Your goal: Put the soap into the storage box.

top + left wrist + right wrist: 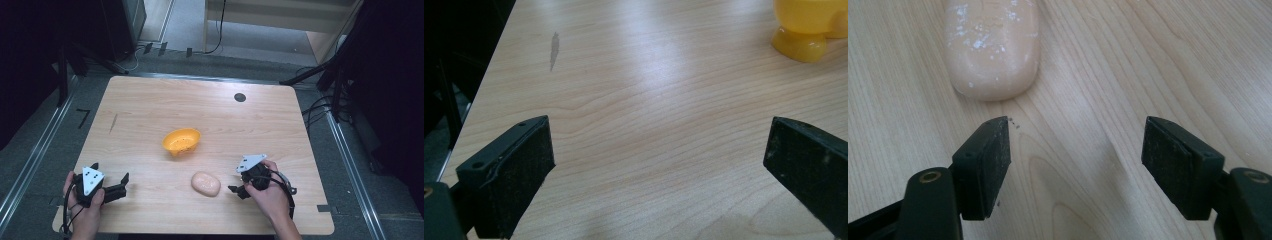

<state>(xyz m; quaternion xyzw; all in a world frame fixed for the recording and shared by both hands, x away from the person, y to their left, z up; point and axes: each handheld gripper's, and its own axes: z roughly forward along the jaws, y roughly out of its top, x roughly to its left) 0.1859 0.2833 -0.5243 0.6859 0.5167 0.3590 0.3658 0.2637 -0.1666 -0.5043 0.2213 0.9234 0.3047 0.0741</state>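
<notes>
A pale pink soap bar [205, 183] lies on the wooden table [150, 110], just in front of a yellow bowl [181, 141]. My right gripper [237, 190] sits a little to the right of the bar, jaws open and empty; in the right gripper view the soap bar [993, 47] lies just beyond the left jaw, with the right gripper [1075, 150] over bare wood. My left gripper [123, 184] rests near the table's front left, open and empty. In the left gripper view the left gripper [659, 160] spans bare wood and the bowl's foot [801, 42] shows at top right.
A dark round grommet [240, 97] sits near the table's far edge. A grey streak [113, 123] marks the wood at the left. Cables and dark stands surround the table on the floor.
</notes>
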